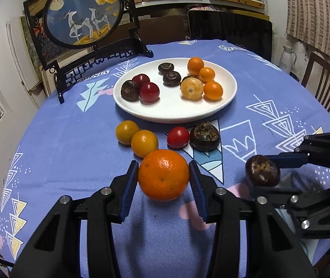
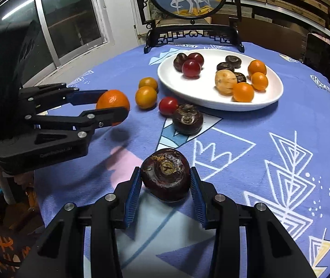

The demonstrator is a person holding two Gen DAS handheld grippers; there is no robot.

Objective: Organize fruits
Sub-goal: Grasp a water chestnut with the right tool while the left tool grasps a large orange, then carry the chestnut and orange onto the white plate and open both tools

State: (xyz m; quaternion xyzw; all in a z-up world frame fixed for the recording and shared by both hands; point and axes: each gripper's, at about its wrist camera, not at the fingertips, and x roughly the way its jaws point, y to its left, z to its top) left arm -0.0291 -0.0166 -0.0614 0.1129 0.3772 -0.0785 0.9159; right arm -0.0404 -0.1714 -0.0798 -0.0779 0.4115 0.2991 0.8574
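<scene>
Clamping the orange (image 1: 163,175) between the left gripper (image 1: 163,180) fingers, I hold it just above the blue-clothed counter (image 1: 72,153), near the loose tomatoes. My right gripper (image 2: 165,183) fingers are clamped on a dark water chestnut (image 2: 165,178). Farther off sits the white plate (image 1: 172,113), carrying more fruit in small groups.

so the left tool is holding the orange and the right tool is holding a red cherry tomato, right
Not quite. The left tool does hold the orange, but the right tool holds a dark brown water chestnut, not a red tomato. The right wrist view shows it.
</scene>
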